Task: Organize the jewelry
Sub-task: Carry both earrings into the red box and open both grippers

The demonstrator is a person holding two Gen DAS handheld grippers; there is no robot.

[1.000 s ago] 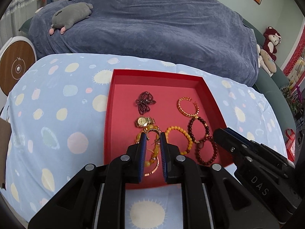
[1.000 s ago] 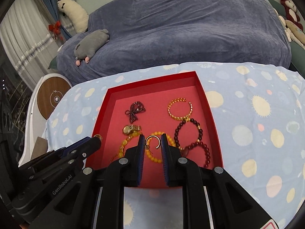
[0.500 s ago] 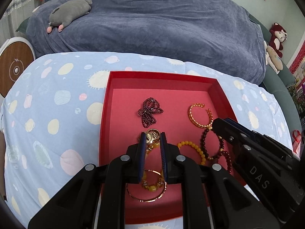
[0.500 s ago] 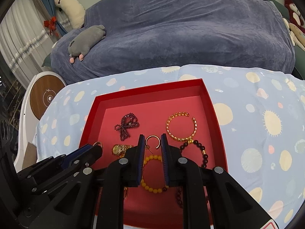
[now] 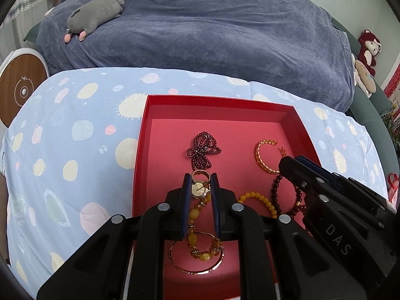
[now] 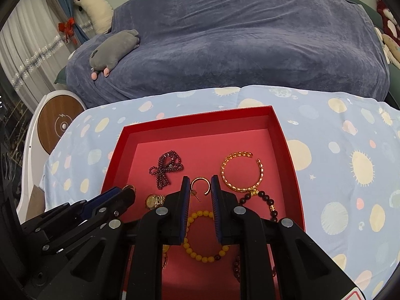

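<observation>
A red tray lies on the spotted cloth with jewelry in it. My left gripper is shut on a small gold hoop earring, low over a gold watch. My right gripper is shut on a second gold hoop earring with a post, above the tray floor near a yellow bead bracelet. Further back lie a dark red bead bow and a gold chain bangle. An amber bead bracelet inside a thin gold bangle lies under the left gripper.
Dark red bead bracelets lie at the tray's right, partly hidden by the right gripper. Behind the blue spotted cloth stands a sofa under a blue cover with a grey plush toy. A round wood-topped device is at the left.
Both grippers moved forward over the tray and a little lower, each still holding its earring. The jewelry in the tray has not shifted.
</observation>
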